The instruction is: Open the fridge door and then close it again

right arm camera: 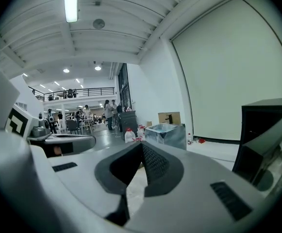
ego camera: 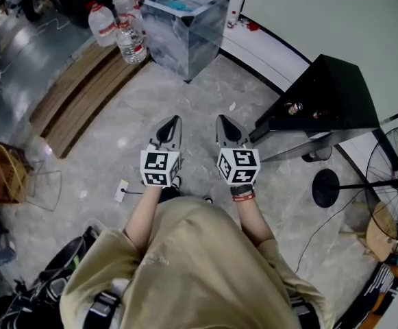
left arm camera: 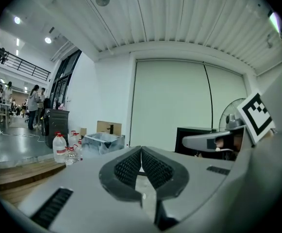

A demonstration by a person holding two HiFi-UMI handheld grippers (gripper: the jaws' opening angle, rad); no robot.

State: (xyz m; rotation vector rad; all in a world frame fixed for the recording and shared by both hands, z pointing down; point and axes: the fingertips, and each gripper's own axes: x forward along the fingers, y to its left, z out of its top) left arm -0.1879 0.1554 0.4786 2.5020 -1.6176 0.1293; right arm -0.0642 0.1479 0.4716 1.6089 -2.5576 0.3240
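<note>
A low black cabinet (ego camera: 322,94), which looks like a small fridge, stands on the floor ahead and to the right; I cannot see its door front from above. It also shows in the left gripper view (left arm camera: 194,132) and at the right edge of the right gripper view (right arm camera: 269,125). My left gripper (ego camera: 175,120) (left arm camera: 141,149) and right gripper (ego camera: 222,120) (right arm camera: 141,144) are held side by side in the air, pointing forward, well short of the cabinet. Both are shut with their ribbed pads together and nothing between them.
A plastic-wrapped bin (ego camera: 185,26) and several water bottles (ego camera: 116,29) stand ahead beside a low wooden platform (ego camera: 82,94). A standing fan (ego camera: 397,177) is at the right, its round base (ego camera: 327,187) on the floor. A pale wall runs behind the cabinet. People stand far off at the left (left arm camera: 34,106).
</note>
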